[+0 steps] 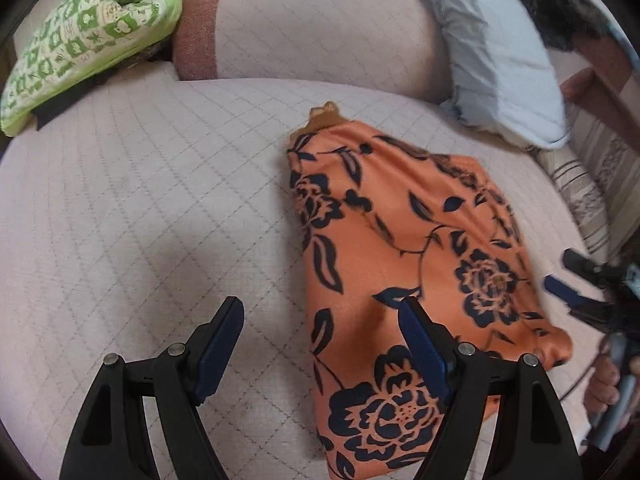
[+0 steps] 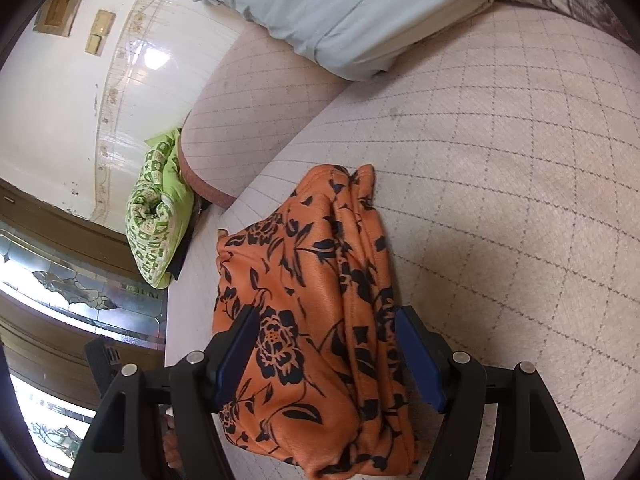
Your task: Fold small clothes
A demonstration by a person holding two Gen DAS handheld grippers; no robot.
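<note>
An orange garment (image 1: pixel 404 240) with a dark floral print lies folded on the quilted pink bed cover (image 1: pixel 140 200). My left gripper (image 1: pixel 320 320) is open and empty, just above the garment's left edge, with its right finger over the cloth. My right gripper (image 2: pixel 328 332) is open above the garment (image 2: pixel 312 288), its fingers standing either side of it and holding nothing. The right gripper also shows in the left wrist view (image 1: pixel 576 280), at the garment's right side.
A green patterned pillow (image 1: pixel 88 28) lies at the far left. A pink bolster (image 1: pixel 304 28) runs along the back, with a pale blue pillow (image 1: pixel 496 48) to its right. A striped cushion (image 1: pixel 580 184) sits at the bed's right edge. The wall and a glass door (image 2: pixel 60 280) stand beyond the bed.
</note>
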